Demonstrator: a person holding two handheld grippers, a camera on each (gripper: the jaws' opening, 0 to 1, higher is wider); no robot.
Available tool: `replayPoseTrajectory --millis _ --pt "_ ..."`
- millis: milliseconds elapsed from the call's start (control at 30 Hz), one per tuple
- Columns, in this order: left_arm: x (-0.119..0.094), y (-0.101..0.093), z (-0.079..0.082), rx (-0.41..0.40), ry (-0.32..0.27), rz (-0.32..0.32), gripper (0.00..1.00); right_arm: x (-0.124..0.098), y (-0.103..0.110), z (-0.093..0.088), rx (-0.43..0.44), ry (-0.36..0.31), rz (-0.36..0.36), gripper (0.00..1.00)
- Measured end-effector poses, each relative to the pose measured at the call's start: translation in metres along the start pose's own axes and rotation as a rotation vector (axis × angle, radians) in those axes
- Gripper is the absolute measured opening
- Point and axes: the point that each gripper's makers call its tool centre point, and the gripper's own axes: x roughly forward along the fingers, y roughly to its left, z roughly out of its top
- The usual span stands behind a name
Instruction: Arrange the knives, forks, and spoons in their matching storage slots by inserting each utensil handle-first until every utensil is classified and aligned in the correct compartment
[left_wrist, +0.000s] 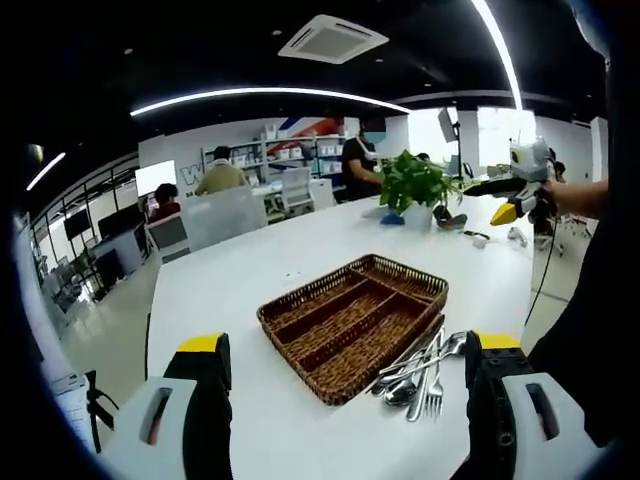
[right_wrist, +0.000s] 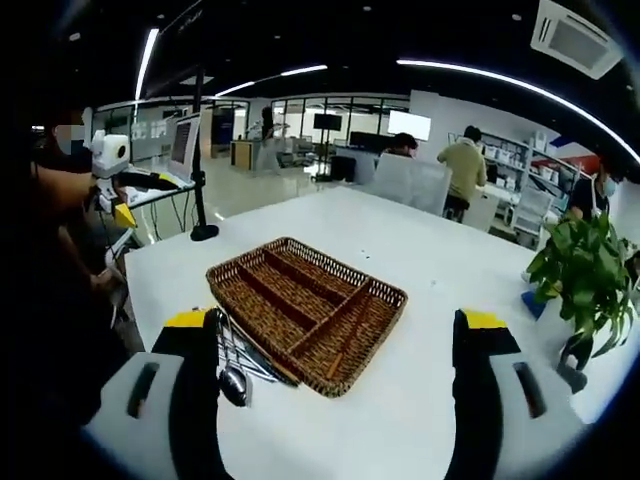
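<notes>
On white table (left_wrist: 300, 250), empty brown wicker tray (left_wrist: 350, 322) beside heaped silver cutlery (left_wrist: 420, 375); both hand-held grippers (left_wrist: 345, 400) (right_wrist: 335, 385) released.

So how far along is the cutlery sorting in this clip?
Not started. The tray looks empty in every slot. The cutlery lies in one heap on the table beside the tray. Nothing is in hand: the left claw and right claw are both open, held back short of the tray. Every knife, fork and spoon is left to slot in.
</notes>
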Motion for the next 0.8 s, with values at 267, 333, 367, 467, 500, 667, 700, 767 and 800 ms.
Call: replayPoseTrajectory --millis 267,333,367,467,500,667,700,767,800 --pt "-0.001 0.003 0.0 0.016 0.008 -0.016 1.0 -0.005 -0.003 -0.006 -0.001 0.007 0.001 1.0" --pt "0.0 0.001 0.002 0.029 0.011 -0.026 1.0 -0.005 -0.004 -0.005 0.005 0.0 0.005 1.0" --pt "0.002 0.002 0.003 0.038 0.013 -0.032 1.0 -0.005 -0.003 -0.005 0.006 -0.001 0.007 1.0" --pt "0.007 -0.002 0.008 0.061 0.025 -0.069 1.0 -0.005 -0.002 -0.003 -0.011 0.0 0.009 1.0" --pt "0.009 -0.002 0.009 0.074 0.029 -0.071 1.0 -0.005 -0.003 -0.003 -0.011 -0.002 0.01 1.0" --pt "0.021 -0.017 0.017 0.107 0.052 -0.12 0.99 -0.007 -0.009 -0.005 -0.004 0.002 0.02 1.0" --pt "0.025 -0.018 0.012 0.115 0.065 -0.129 0.99 -0.008 -0.01 -0.008 0.009 0.016 0.024 1.0" --pt "0.032 -0.029 0.012 0.147 0.065 -0.16 0.99 -0.011 -0.008 -0.006 0.025 -0.005 0.031 1.0" --pt "0.035 -0.032 0.01 0.162 0.074 -0.169 0.99 -0.011 -0.006 -0.005 0.02 -0.008 0.038 1.0"
